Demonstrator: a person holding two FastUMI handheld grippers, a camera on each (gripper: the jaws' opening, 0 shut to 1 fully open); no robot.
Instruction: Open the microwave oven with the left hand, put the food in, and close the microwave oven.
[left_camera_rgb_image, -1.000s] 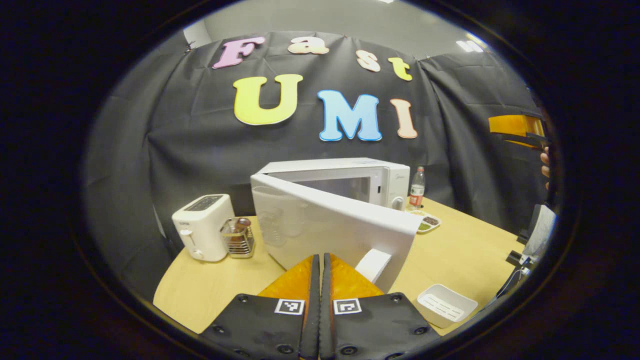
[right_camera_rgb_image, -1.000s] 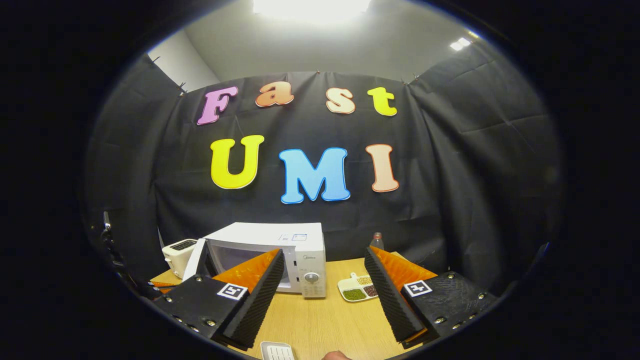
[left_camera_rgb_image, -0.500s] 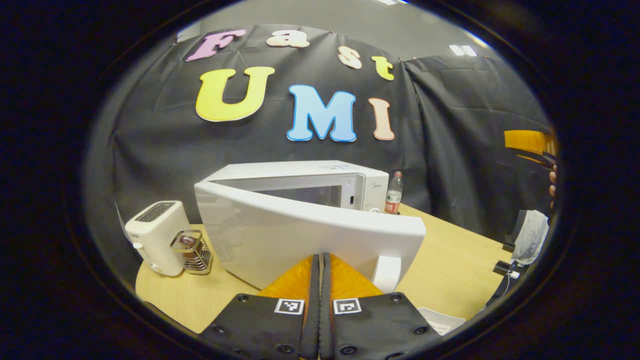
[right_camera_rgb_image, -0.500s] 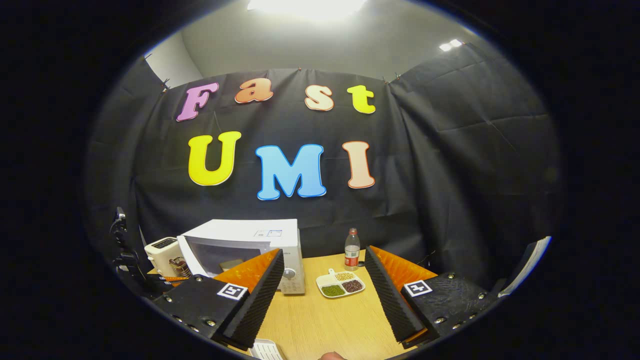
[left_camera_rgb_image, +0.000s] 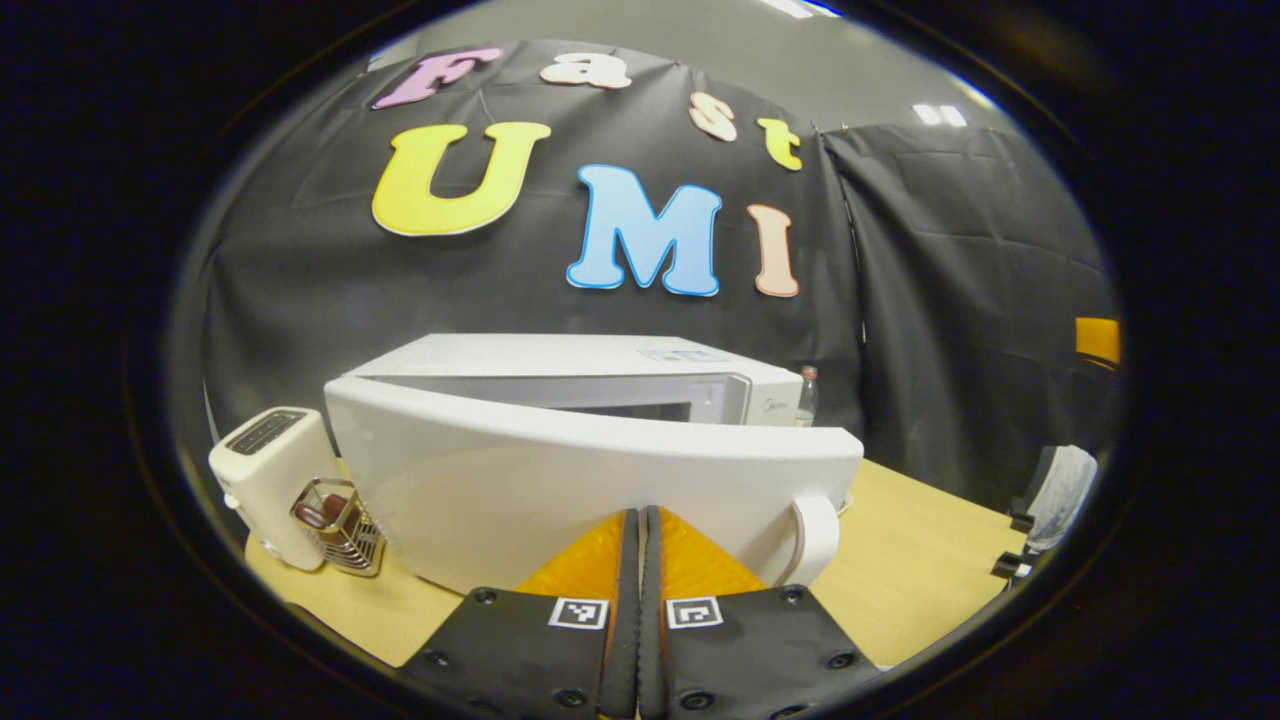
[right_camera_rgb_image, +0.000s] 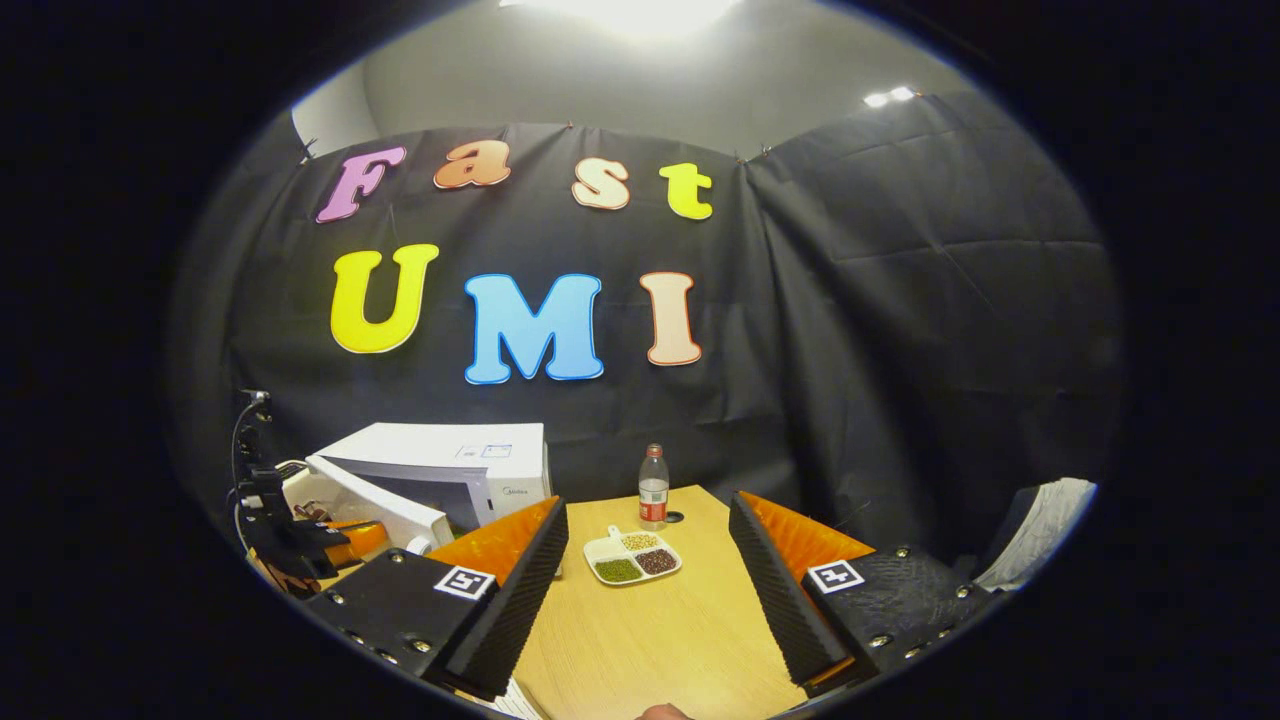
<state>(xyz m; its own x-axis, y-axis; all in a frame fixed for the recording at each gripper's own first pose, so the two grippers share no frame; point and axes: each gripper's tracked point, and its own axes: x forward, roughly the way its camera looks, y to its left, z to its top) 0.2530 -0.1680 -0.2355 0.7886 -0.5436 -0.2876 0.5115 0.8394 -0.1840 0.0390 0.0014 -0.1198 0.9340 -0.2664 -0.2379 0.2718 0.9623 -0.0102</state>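
The white microwave (left_camera_rgb_image: 560, 358) stands on the wooden table (left_camera_rgb_image: 920, 560) with its door (left_camera_rgb_image: 560, 470) swung partly open toward me. My left gripper (left_camera_rgb_image: 640, 515) is shut, its tips right against the door's outer face, left of the door handle (left_camera_rgb_image: 815, 540). In the right gripper view the microwave (right_camera_rgb_image: 470, 460) sits at the left with its door (right_camera_rgb_image: 375, 500) angled out and the left gripper (right_camera_rgb_image: 345, 540) beside it. The divided white food plate (right_camera_rgb_image: 632, 556) lies on the table beyond my right gripper (right_camera_rgb_image: 648, 565), which is open, holds nothing and hovers above the table.
A white toaster (left_camera_rgb_image: 265, 480) and a small wire rack (left_camera_rgb_image: 335, 515) stand left of the microwave. A plastic bottle (right_camera_rgb_image: 653, 487) stands behind the food plate. Bare tabletop (right_camera_rgb_image: 650, 640) stretches between the right gripper's fingers.
The door has swung further open and looms larger in the left gripper view. The right gripper view has turned right, bringing the food plate toward its middle. Neither gripper's state changed.
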